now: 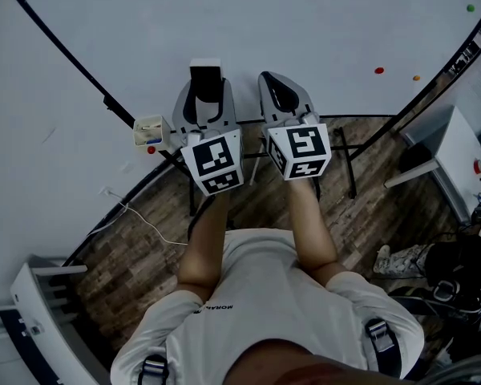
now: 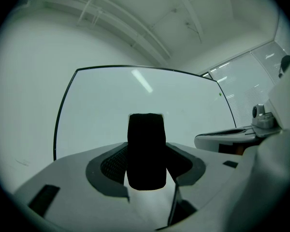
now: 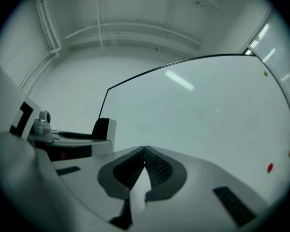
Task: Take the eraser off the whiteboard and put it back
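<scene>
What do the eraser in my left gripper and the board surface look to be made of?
Eraser: matte black pad, finely ribbed edge, likely felt or fabric; white backing, probably plastic. Whiteboard: smooth glossy white, mirroring ceiling lights; coated metal or melamine, cannot tell.

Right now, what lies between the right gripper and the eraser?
Nothing loose: in the head view the eraser sits clamped in the left gripper, and only a narrow gap over bare whiteboard separates it from the shut right gripper.

Head view steeply down; gripper views face whiteboard (image 1: 305, 22) close; all share it
</scene>
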Demonstrator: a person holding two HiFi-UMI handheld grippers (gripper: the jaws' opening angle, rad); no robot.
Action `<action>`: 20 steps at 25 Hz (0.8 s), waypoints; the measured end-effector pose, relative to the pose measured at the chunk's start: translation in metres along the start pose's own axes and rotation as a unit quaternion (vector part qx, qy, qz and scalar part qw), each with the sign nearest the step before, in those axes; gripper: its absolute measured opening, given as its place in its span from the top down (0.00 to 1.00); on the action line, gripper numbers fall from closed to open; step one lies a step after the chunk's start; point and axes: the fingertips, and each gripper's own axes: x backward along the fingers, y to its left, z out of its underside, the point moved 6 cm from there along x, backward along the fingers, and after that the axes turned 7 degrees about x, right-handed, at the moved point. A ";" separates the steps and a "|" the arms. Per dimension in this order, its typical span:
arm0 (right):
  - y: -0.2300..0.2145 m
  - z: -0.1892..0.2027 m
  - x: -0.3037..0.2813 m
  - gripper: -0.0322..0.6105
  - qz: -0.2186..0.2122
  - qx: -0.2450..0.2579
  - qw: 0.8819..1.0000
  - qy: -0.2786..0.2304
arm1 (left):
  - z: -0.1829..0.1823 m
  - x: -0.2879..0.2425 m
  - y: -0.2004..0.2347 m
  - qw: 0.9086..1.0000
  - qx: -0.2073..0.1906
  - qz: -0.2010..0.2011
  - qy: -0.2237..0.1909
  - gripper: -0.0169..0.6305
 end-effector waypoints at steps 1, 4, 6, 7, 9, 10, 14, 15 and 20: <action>0.000 0.000 0.000 0.93 0.000 0.000 1.000 0.000 | 0.000 0.000 0.000 1.000 -0.001 0.001 0.000 0.63; 0.001 0.000 0.000 0.93 -0.001 0.000 1.000 -0.001 | 0.000 0.000 -0.001 1.000 -0.003 0.003 -0.002 0.63; 0.001 0.000 0.000 0.93 -0.001 0.001 1.000 -0.001 | 0.000 0.001 -0.001 1.000 -0.003 0.004 -0.003 0.63; 0.002 0.000 0.001 0.93 -0.001 0.001 1.000 -0.001 | 0.000 0.001 -0.002 1.000 -0.002 0.004 -0.003 0.63; 0.002 0.000 0.001 0.93 -0.002 0.001 1.000 -0.001 | 0.000 0.001 -0.002 1.000 -0.001 0.004 -0.003 0.63; 0.002 0.000 0.000 0.93 -0.002 0.001 1.000 -0.001 | 0.000 0.000 -0.002 1.000 -0.002 0.005 -0.003 0.63; 0.003 0.001 -0.001 0.93 -0.003 0.001 1.000 -0.002 | 0.002 0.000 -0.001 1.000 0.004 0.009 -0.005 0.63; 0.003 0.001 -0.001 0.93 -0.003 0.001 1.000 -0.002 | 0.003 0.000 0.000 1.000 0.006 0.009 -0.005 0.63; 0.002 0.000 -0.002 0.93 -0.004 0.000 1.000 -0.002 | 0.002 -0.001 -0.002 1.000 0.005 0.008 -0.003 0.63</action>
